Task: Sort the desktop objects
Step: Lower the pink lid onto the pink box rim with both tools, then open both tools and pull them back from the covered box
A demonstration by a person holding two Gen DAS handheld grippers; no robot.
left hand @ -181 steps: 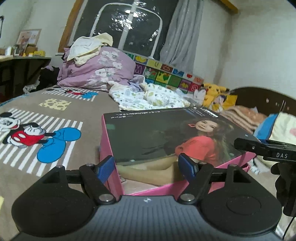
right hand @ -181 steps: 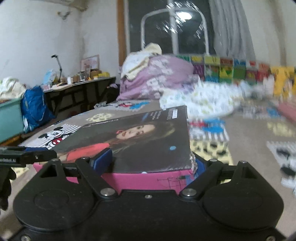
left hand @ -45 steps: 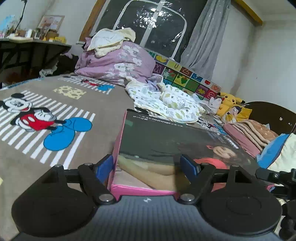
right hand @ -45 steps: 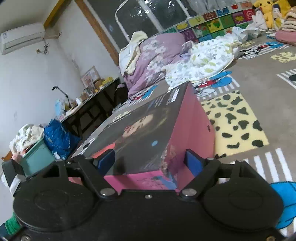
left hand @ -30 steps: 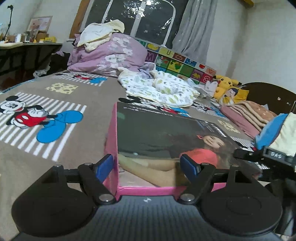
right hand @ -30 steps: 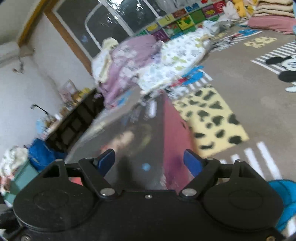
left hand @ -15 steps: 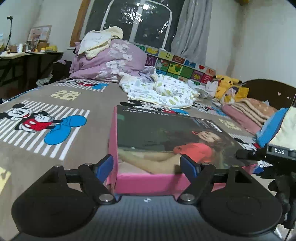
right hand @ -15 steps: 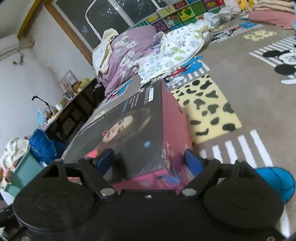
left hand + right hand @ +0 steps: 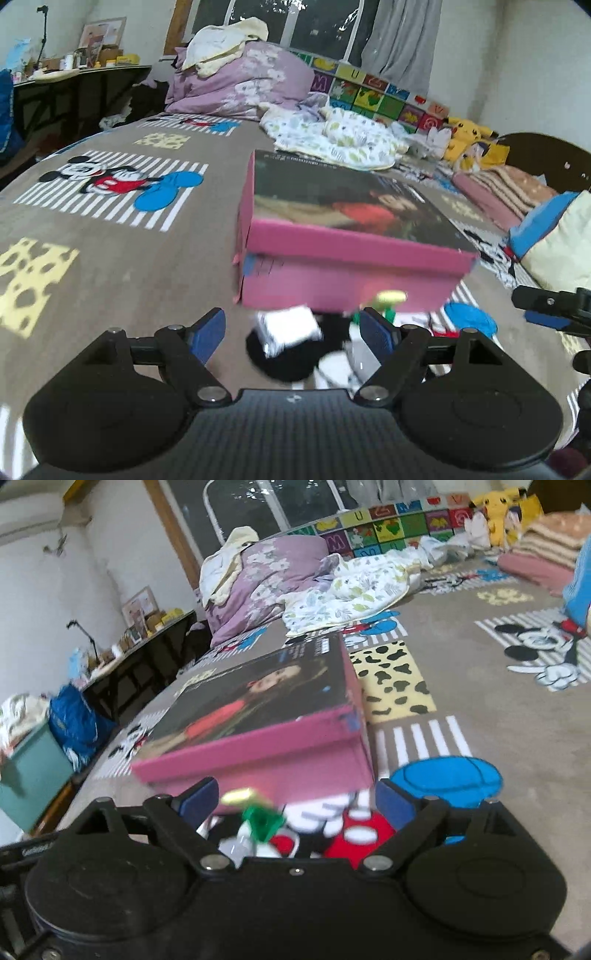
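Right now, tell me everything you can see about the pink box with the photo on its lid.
The pink box looks like cardboard, with pink walls and an overhanging lid printed with a dark photo of a woman in an orange-red top. The lid is on, and a bit of blue tape shows at one corner. It rests flat on the brown cartoon-print blanket, in front of both hand-held grippers, neither touching it. Small blurred items, one white and one green, lie by its near side; contact is unclear.
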